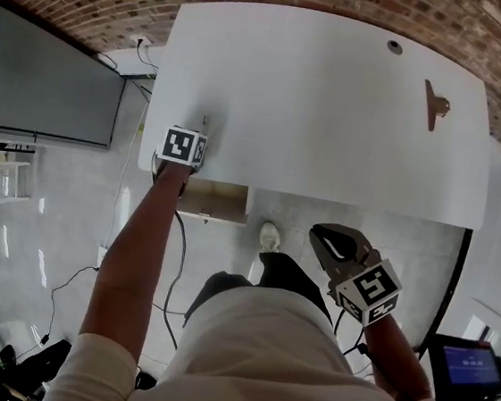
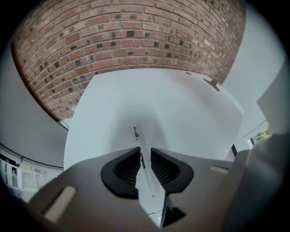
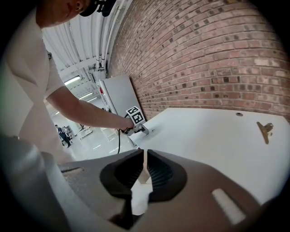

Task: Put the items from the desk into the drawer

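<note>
Closed tight in left gripper: thin clear stick, over desk at its left edge. Right gripper all but closed, empty, off the desk at lower right. Only in head view: open drawer under desk. Brown clip upper right.

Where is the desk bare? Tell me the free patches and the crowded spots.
Almost the whole desk is bare: the middle between the left gripper, holding a thin stick, at the front left edge and the clip near the back right. Only those two spots are taken; a small hole sits at the back edge.
</note>
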Available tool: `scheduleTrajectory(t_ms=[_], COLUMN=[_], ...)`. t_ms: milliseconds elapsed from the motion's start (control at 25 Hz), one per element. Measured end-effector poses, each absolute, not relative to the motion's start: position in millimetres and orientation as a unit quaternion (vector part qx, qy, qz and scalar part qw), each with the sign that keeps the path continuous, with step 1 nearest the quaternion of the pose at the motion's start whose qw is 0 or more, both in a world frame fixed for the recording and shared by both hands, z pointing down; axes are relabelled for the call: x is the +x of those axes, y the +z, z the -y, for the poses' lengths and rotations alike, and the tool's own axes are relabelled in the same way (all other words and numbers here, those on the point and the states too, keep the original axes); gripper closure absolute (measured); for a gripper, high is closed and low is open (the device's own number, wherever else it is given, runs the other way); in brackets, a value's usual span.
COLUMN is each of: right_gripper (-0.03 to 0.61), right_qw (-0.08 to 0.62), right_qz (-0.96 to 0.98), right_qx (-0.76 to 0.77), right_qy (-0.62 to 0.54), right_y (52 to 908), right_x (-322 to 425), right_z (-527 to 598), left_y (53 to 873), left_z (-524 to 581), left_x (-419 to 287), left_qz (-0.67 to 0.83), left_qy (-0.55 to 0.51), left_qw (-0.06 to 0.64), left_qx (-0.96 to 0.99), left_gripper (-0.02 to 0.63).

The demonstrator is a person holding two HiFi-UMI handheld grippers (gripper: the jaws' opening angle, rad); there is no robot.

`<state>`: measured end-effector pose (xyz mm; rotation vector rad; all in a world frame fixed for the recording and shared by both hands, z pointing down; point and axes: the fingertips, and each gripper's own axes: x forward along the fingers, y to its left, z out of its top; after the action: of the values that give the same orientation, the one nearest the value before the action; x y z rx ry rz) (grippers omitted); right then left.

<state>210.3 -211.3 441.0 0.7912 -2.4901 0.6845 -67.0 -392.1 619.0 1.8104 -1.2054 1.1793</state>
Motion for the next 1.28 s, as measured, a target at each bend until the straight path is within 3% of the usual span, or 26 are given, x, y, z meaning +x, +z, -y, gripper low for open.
scheduleTrajectory(t_ms=[360,1280], right_gripper=[0.554,0.554], right_qw=[0.221,0.242], right_qz=[0.896,0.906], right_qx=[0.284,0.246], right_qy=[0.261,0.247], right_y=[452.9,445.3], right_x=[213.8,151.5], right_z=[220.6,142.8], left_y=[634.9,580.0], left_z=[399.4,293.2], left_x=[-68.1,-89.7], left_qz=[0.455,0.489], left_qy=[0.479,0.347], left_qw=[0.345,0.359], left_qx=[0.667,0.715], left_gripper=[0.554,0.580])
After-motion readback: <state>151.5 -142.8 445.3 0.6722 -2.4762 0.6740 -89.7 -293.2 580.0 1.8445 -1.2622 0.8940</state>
